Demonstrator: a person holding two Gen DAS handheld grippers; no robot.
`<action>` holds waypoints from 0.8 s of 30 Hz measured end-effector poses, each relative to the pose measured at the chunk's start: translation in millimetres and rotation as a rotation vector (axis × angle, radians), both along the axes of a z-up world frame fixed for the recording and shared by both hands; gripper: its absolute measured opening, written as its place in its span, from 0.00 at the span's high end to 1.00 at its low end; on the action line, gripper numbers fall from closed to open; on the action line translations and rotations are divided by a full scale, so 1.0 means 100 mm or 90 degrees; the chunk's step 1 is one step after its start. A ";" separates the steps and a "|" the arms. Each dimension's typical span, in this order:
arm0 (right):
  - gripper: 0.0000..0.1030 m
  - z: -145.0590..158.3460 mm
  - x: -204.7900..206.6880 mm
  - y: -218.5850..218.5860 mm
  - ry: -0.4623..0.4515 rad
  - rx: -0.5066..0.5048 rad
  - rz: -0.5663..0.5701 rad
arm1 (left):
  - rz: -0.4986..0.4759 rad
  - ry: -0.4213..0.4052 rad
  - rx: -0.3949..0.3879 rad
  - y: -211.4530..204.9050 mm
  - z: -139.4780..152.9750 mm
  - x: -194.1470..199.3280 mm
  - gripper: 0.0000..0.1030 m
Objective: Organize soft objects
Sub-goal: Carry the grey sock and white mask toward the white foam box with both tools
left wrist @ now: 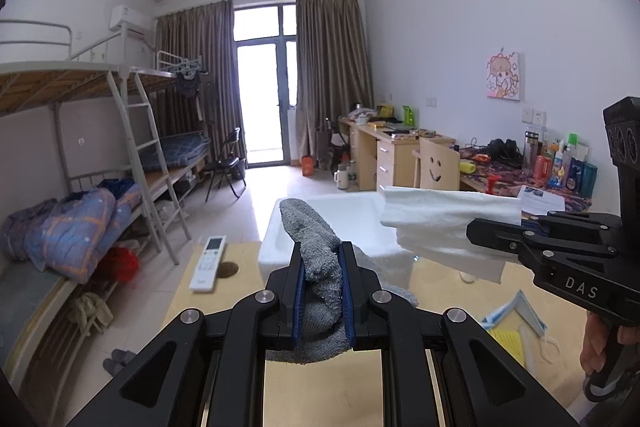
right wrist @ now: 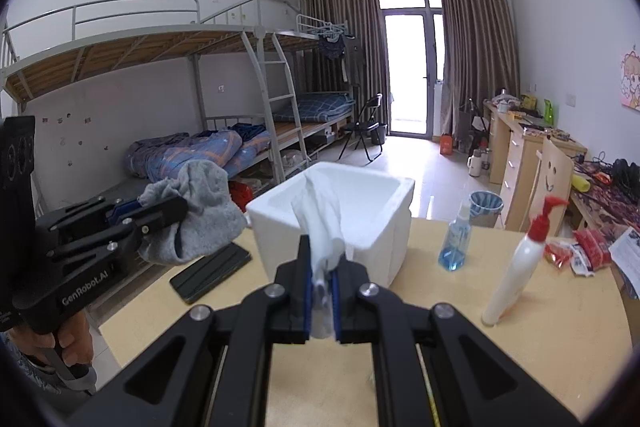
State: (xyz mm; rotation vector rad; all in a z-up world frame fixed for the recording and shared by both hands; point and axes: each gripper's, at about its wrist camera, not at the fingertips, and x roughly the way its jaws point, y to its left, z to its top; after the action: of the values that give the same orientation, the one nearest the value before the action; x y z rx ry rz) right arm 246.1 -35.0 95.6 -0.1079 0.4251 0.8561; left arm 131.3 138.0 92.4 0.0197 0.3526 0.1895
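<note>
A dormitory room with bunk beds (right wrist: 168, 75) along the left wall and curtained balcony doors at the far end surrounds a pale wooden table (right wrist: 460, 307). On the table, from left to right, lie a white remote control (left wrist: 208, 263) and a dark flat case (right wrist: 210, 273), then a white foam box (right wrist: 340, 223) at the middle, a blue spray bottle (right wrist: 456, 243), a white pump bottle (right wrist: 516, 267) and red snack packets (right wrist: 588, 251). The left gripper (left wrist: 323, 291), held above the table and pointing slightly downward toward the box, is clamped on a grey sock (left wrist: 316, 255). Beside it, the right gripper (right wrist: 320, 297), likewise tilted, pinches a white cloth (right wrist: 320, 223) that hangs before the box.
</note>
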 end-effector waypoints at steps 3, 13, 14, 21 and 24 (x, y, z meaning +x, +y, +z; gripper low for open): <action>0.90 0.05 0.14 0.07 0.003 0.002 0.002 | -0.004 -0.002 0.002 0.04 0.05 0.15 0.84; 0.90 0.15 0.44 0.30 0.003 -0.004 -0.009 | -0.008 0.002 0.011 0.20 0.12 0.58 0.84; 0.90 0.16 0.46 0.32 0.002 -0.006 -0.010 | -0.007 0.003 0.012 0.21 0.11 0.61 0.84; 0.90 0.17 0.53 0.40 0.004 -0.009 -0.014 | -0.007 0.013 0.011 0.28 0.08 0.76 0.84; 0.90 0.16 0.56 0.35 0.006 -0.006 -0.024 | -0.016 0.022 0.009 0.27 0.07 0.88 0.84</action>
State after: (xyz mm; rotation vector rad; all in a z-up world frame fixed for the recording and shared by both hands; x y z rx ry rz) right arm 301.9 -0.2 111.9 -0.1038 0.4384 0.8178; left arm 219.1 165.1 99.3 0.0414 0.3858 0.1675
